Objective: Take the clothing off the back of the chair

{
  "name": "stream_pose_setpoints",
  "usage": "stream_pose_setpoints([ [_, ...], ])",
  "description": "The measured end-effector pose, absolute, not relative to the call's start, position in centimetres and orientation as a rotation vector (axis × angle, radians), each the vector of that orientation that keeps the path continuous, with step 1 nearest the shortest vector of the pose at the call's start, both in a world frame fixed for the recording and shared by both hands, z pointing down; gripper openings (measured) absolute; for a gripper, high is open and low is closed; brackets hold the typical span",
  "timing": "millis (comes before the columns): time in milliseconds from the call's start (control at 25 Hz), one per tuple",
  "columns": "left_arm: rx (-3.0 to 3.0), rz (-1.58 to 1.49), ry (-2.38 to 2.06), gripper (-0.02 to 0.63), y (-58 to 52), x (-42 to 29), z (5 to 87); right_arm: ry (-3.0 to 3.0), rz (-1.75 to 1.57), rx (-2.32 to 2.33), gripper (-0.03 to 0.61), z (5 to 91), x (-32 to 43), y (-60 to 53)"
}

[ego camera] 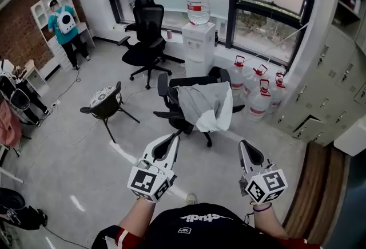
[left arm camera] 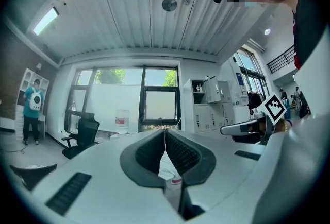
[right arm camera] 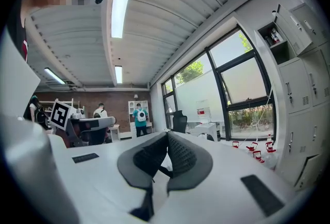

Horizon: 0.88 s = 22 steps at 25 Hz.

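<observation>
**Both grippers empty, clothing not yet off the chair**

The pale grey clothing (ego camera: 205, 106) is draped over the back of the black office chair (ego camera: 164, 89) and spills down toward the seat. The chair stands out on the open floor, well apart from both grippers. The left gripper (ego camera: 171, 139) and the right gripper (ego camera: 245, 146) are held level and side by side, pointing toward the chair. Each has its jaws together at the tips with nothing caught between them. I judge this to be the approach, with no grasp begun.

Several things could go wrong from here:

- **Jaws not opened:** they must open before they reach the fabric. Arriving shut would only push the cloth or nudge the chair.
- **Chair moving:** it sits on a wheeled base, so a sideways or low pull could roll or swivel it instead of freeing the garment. It might then drift toward the water jugs (ego camera: 251, 85) just behind it.
- **Snagging:** from this far off I cannot tell whether the clothing is hooked over the top of the backrest or only laid across it. If it is hooked, a straight tug toward the person would catch it, and lifting up first looks safer.
- **Weak pinch:** gripping one thin fold with only one gripper could let the loose cloth slip out, or trail and catch on an armrest.
</observation>
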<state>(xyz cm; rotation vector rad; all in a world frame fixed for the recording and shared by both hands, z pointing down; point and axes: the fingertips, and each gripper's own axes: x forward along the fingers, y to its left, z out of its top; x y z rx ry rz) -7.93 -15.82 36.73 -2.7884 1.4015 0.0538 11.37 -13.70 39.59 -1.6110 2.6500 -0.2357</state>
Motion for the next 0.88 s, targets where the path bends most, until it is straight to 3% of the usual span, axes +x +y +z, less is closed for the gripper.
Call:
stream_pose_setpoints([
  [880,-2.866,0.121,1.285,0.025,-27.0,-12.3,37.3,2.613,-0.198,-1.734,0.006,39.4,6.0,-22.9],
])
